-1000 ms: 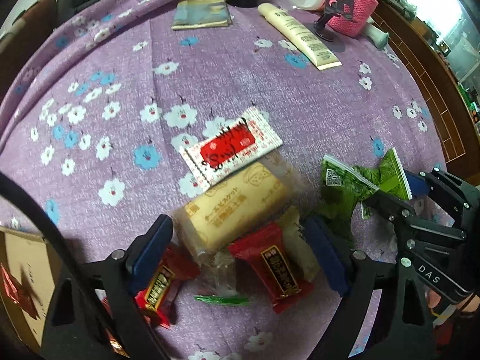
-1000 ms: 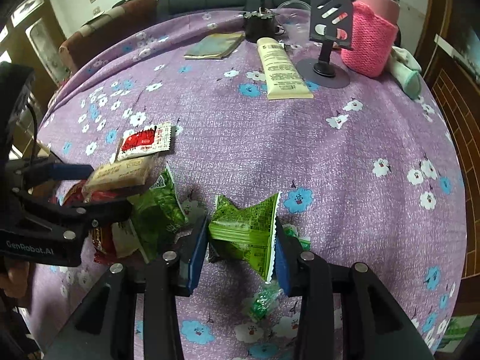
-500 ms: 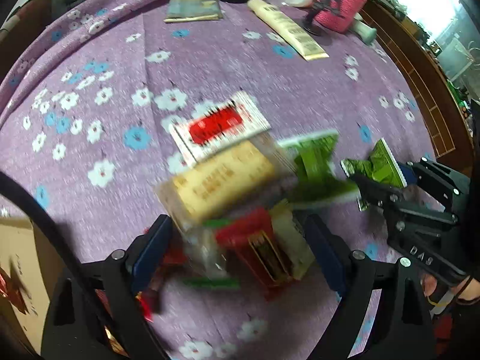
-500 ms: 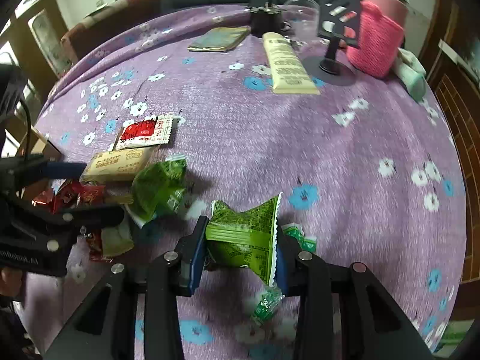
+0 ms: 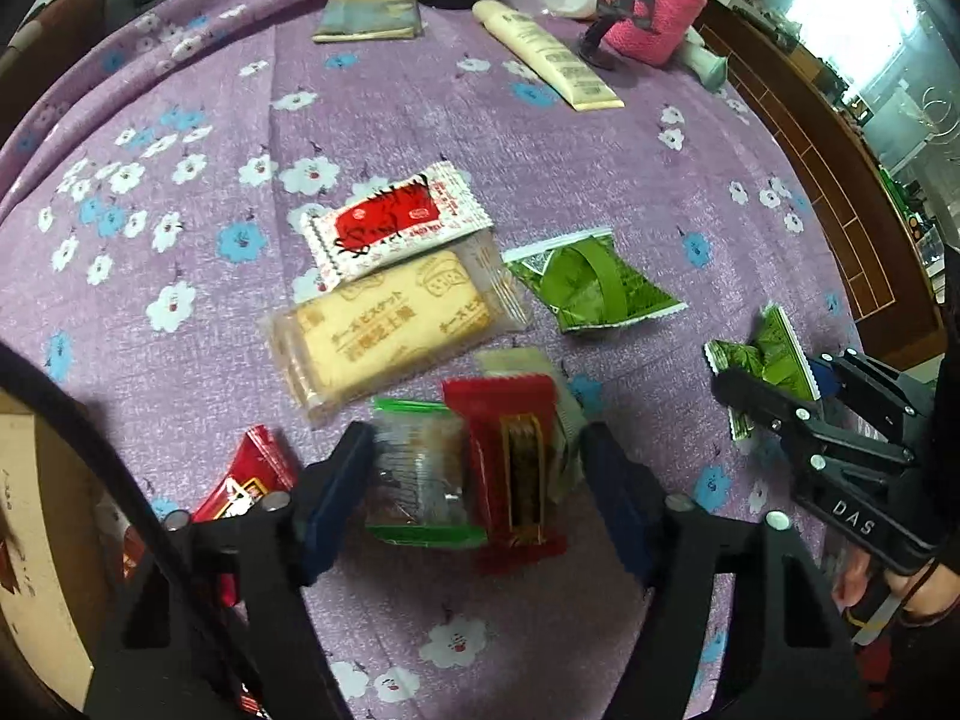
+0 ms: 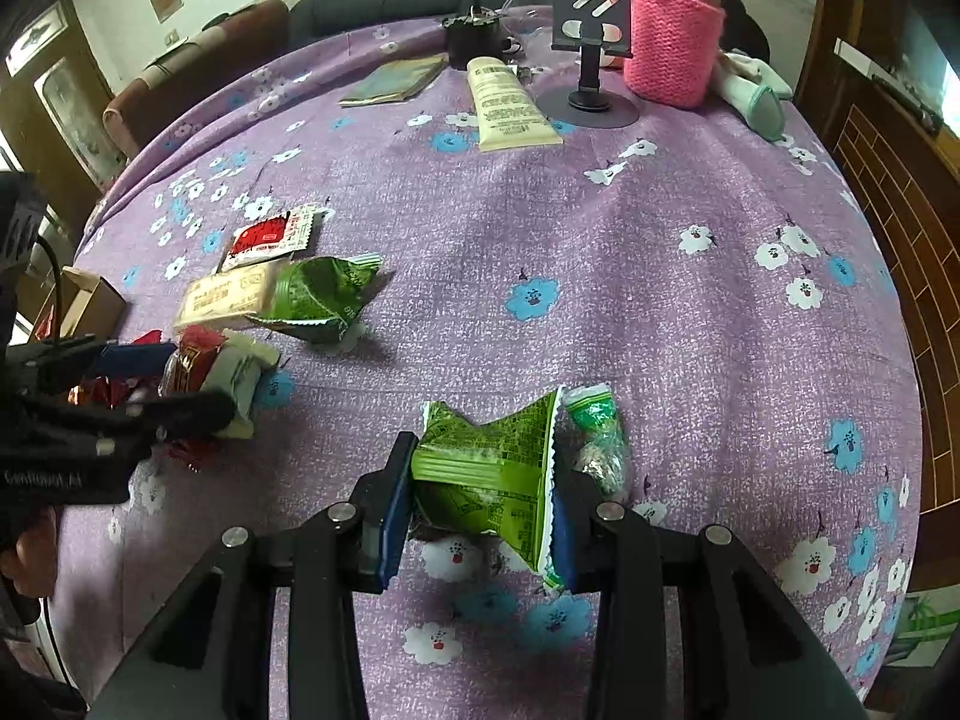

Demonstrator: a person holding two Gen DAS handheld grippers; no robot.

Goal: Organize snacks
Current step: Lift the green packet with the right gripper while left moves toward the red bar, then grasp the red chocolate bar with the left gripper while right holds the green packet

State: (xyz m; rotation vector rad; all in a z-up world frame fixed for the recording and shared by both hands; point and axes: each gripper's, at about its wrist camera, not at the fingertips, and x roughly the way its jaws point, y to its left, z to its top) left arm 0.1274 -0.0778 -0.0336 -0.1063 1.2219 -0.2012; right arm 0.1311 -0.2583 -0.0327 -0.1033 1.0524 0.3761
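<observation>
Snack packs lie on a purple flowered tablecloth [image 5: 420,120]. My left gripper [image 5: 474,480] points down over a bunch of packs: a red pack [image 5: 516,456], a clear green-edged pack [image 5: 420,474] and a pale pack [image 5: 528,366]. Its jaws are closing and the pads touch the bunch on both sides. Beyond it lie a biscuit pack [image 5: 390,330], a white-and-red packet [image 5: 390,225] and a loose green pack [image 5: 591,288]. My right gripper [image 6: 480,498] is shut on another green pack [image 6: 486,462]. A small green candy [image 6: 594,438] lies beside that pack.
A cardboard box [image 5: 36,510] stands at the near left, with a red pack [image 5: 246,480] next to it. At the far side are a cream tube [image 5: 546,60], a booklet [image 5: 369,15], a phone stand [image 6: 591,30] and a pink knitted bottle cover [image 6: 672,42]. A wooden edge [image 5: 840,180] runs along the right.
The left jaws have narrowed onto the red and clear packs. The right gripper has drawn its green pack to the right, away from the pile. The loose green pack now lies apart beside the biscuits.
</observation>
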